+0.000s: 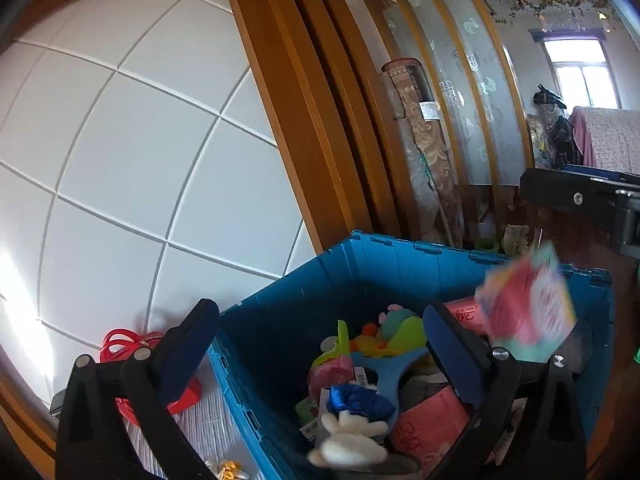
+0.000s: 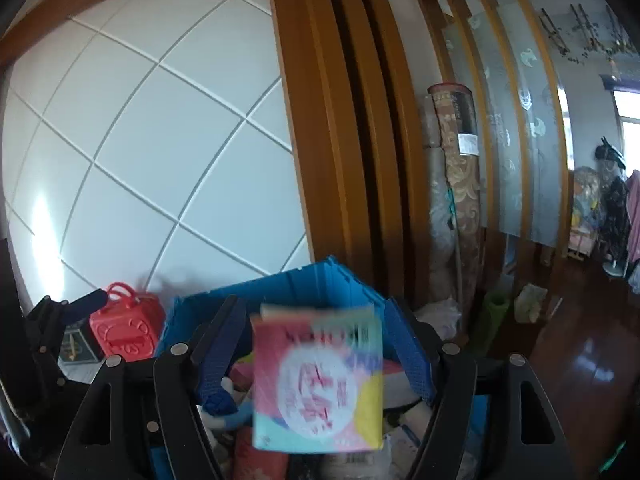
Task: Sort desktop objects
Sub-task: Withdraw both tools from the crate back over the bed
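Right now the left gripper (image 1: 320, 344) has its jaws spread wide with nothing between them, hanging over the near corner of the blue crate (image 1: 384, 268). The right gripper (image 2: 316, 356) is parted too — a motion-blurred, colourful packet (image 2: 318, 380) sits in the gap between its blue pads (image 2: 412, 352), and contact with either pad is too blurred to tell. From the left wrist the same packet shows above the crate's far right side. Crate contents: pink packets (image 1: 428, 428), a white plush toy (image 1: 348, 436) with a blue part, a blue plastic piece (image 1: 392, 368), green and yellow toys (image 1: 384, 328). Left of the crate — a red toy case (image 2: 126, 332) and a small dark box (image 2: 76, 346) on a striped cloth (image 1: 208, 420). Behind: white tiled wall (image 1: 120, 140), wooden frame (image 1: 296, 100), rolled carpet (image 1: 428, 140).
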Tool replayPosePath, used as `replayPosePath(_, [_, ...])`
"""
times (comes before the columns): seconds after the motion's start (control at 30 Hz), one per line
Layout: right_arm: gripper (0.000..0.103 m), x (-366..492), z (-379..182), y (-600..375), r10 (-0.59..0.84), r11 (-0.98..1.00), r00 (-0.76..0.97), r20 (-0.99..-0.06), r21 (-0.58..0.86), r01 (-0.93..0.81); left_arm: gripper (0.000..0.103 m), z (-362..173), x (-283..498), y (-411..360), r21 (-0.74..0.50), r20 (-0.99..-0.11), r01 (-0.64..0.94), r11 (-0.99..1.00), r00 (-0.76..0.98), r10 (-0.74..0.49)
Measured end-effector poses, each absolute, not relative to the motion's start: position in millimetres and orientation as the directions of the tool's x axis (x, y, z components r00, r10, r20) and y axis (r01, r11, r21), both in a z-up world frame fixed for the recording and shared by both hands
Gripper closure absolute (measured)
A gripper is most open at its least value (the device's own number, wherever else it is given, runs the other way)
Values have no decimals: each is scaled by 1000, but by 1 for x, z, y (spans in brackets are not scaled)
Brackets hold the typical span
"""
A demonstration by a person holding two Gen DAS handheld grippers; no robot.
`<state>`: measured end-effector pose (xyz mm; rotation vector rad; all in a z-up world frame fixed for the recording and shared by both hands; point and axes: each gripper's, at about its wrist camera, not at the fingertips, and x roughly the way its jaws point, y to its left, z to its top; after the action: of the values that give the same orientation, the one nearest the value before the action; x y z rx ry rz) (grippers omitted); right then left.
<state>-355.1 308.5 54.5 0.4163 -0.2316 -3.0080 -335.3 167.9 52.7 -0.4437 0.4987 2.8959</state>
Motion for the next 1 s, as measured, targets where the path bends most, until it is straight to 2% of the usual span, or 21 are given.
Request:
replayPosePath(0.33, [16, -330, 55, 325, -153, -971, -963, -224, 217, 103, 0, 54, -327, 158, 275, -304, -160, -948, -950, 72])
replayPosePath(0.77, [11, -302, 46, 317, -172, -964, -956, -237, 239, 114, 0, 50, -304, 133, 233, -290, -117, -965, -956, 46])
replayPosePath(1.0, [9, -283, 54, 288, -179, -970, -960, -216, 200, 136, 0, 46, -282, 94, 195, -275, -92, -977, -961, 36])
